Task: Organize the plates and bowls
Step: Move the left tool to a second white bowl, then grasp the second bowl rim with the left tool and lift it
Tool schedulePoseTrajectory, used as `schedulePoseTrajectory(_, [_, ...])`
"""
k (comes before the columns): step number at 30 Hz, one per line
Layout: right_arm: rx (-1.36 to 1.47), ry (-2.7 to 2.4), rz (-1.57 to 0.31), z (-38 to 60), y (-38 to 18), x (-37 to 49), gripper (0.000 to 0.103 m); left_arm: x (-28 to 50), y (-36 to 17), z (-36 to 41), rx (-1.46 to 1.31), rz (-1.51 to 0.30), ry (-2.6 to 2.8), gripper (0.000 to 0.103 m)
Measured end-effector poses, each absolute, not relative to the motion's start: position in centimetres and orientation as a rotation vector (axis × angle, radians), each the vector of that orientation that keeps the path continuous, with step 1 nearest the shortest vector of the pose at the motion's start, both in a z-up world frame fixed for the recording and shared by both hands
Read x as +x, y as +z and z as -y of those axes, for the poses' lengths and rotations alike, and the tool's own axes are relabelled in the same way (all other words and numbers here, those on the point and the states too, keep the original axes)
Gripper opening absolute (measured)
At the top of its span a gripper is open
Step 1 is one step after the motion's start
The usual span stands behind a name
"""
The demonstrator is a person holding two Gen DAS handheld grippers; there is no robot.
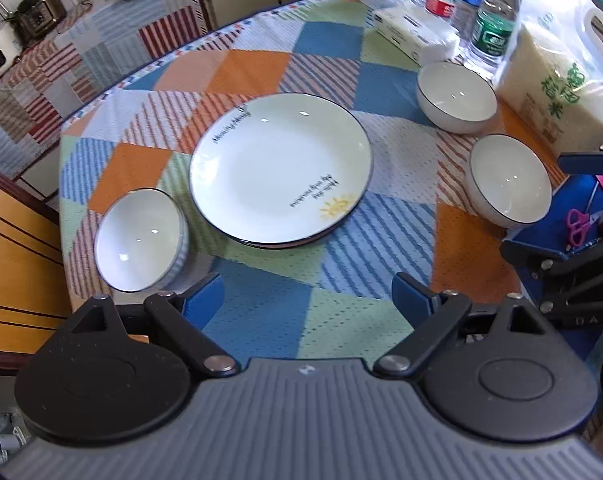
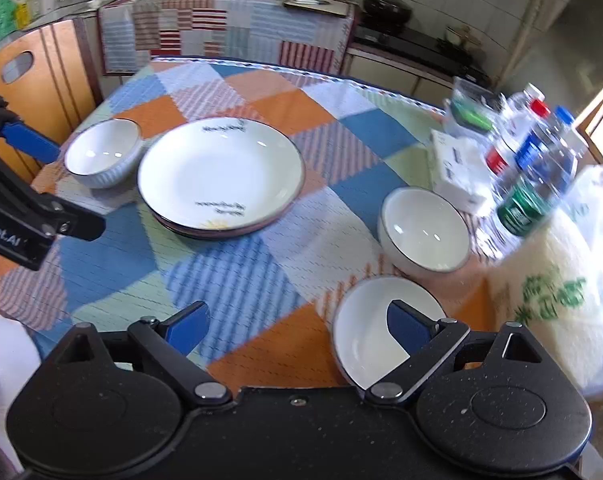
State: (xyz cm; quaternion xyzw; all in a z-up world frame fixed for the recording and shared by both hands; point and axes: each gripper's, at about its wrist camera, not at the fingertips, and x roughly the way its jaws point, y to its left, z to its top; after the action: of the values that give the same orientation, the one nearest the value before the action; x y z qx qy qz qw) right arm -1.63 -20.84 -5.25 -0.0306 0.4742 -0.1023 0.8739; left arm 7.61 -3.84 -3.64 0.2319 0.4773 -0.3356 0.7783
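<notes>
Patchwork tablecloth [image 1: 261,76]: stacked plates [image 1: 280,170], lower one nearly hidden. Right gripper [image 2: 297,330] spread, finger covering nearest bowl [image 2: 365,336]. Left gripper [image 1: 308,298] spread, empty.

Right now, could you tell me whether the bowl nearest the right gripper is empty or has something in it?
Empty: the bowl sits upright on the tablecloth and its white inside is bare, showing only glints of light.

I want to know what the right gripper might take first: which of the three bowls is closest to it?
The near bowl, right below the open right gripper, with one fingertip over it. The bowl by the bottles and the ribbed bowl left of the plate lie farther off.
</notes>
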Motion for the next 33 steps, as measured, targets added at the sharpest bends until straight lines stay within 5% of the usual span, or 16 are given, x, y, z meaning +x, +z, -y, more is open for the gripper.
schedulePoseTrajectory(23, [-0.13,-0.444,-0.868,24.9,-11.5,-4.7,0.097,5.9,-7.7,16.0,0.458,-1.052,-0.907,0.087])
schedulePoseTrajectory(33, [0.031,-0.438,-0.926,26.8,-14.3,-5.0,0.1,5.4,-11.9,20.5,0.394,-1.159,-0.937,0.069])
